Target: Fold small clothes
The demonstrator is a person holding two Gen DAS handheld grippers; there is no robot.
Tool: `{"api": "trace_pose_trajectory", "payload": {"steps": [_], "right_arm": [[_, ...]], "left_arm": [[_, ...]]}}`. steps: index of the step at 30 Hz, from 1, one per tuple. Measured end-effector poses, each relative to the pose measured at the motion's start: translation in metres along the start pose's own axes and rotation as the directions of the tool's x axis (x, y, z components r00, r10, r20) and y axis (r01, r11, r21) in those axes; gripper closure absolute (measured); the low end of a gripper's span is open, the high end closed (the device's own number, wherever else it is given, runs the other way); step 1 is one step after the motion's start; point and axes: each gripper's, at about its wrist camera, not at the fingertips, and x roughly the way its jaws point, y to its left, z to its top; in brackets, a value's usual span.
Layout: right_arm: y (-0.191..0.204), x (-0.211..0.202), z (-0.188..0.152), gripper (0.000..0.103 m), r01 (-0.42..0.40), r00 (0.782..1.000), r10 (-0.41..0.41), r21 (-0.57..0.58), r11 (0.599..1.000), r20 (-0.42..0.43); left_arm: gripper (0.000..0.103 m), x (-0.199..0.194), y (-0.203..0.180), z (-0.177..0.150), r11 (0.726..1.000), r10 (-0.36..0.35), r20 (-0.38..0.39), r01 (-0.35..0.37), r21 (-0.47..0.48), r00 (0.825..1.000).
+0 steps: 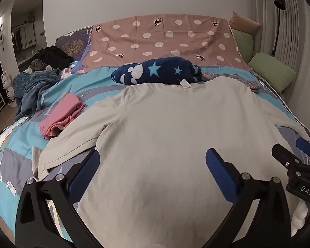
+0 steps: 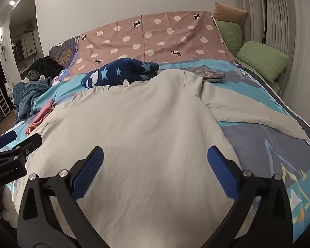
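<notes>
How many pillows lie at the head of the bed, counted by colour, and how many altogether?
Green pillows: 2, a near one and a farther one
Brown pillow: 1
Total: 3

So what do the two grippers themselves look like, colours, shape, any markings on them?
Both match: the left gripper and right gripper each have two black angled arms with silver round bolts, ending in flat fingers faced with textured blue pads. Seen from the other camera, the right one's black body carries white letters reading "DAS", and the left one's a small, blurred white line of print. No cables or sleeves show.
</notes>
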Motion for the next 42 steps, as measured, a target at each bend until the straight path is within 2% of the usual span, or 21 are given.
{"api": "trace_pose_trajectory", "payload": {"steps": [5, 9, 13, 42], "right_arm": [[0.004, -0.005, 0.002, 0.002, 0.012, 1.000, -0.012, 0.006, 1.000, 0.007], [0.005, 0.001, -0.003, 0.002, -0.007, 1.000, 0.007, -0.008, 1.000, -0.026], [0.007, 0.004, -0.003, 0.002, -0.005, 1.000, 0.005, -0.013, 1.000, -0.029], [0.017, 0.004, -0.004, 0.002, -0.001, 0.999, 0.000, -0.044, 0.999, -0.035]], "left_arm": [[0.001, 0.009, 0.002, -0.010, 1.000, -0.001, -0.013, 0.001, -0.018, 1.000], [0.001, 0.013, 0.004, -0.015, 1.000, 0.002, -0.021, -0.002, -0.024, 1.000], [0.001, 0.012, 0.011, -0.006, 1.000, -0.008, -0.049, 0.006, -0.030, 0.999], [0.001, 0.012, 0.013, -0.008, 1.000, -0.010, -0.053, 0.009, -0.030, 0.999]]}}
